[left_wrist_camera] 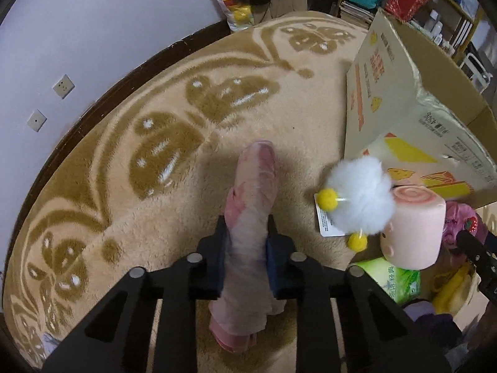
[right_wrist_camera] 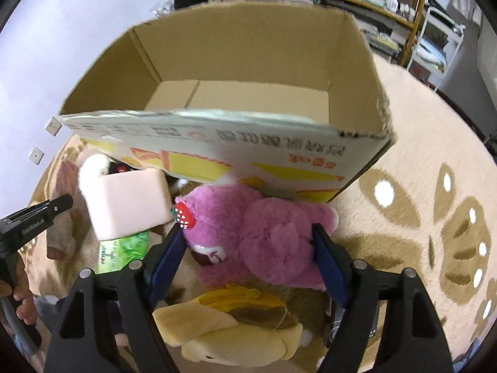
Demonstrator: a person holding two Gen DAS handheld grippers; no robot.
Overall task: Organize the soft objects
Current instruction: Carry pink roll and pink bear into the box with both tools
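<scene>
The blanket [left_wrist_camera: 217,62] covers the whole work surface, and on it the box [right_wrist_camera: 248,62] stands with its top open and its floor bare, so nothing appears to have been sorted into it yet. The soft things are piled against the printed near wall of the box. The pink bear [right_wrist_camera: 267,236] is the largest of them and lies just beside that wall, between the jaws of the right gripper [right_wrist_camera: 248,248], which stand about half open; the pads flank the plush closely, but whether they already press on it cannot be told. Closure should be completed on the body, not on a limb, and the bear should be raised clear of the box rim before it is carried over the opening. The tan plush [right_wrist_camera: 236,335] beneath the bear should be left undisturbed. The pink block [left_wrist_camera: 413,230] and the white pompom [left_wrist_camera: 360,199] lie to the left of the bear and should be avoided in passing. The sock [left_wrist_camera: 251,217], the smallest item handled, lies out on the blanket, apart from the pile, and is clamped at mid-length by the nearly shut left gripper [left_wrist_camera: 248,239]. It is judged limp; a lift high enough to keep its hanging end off the blanket is advised.
</scene>
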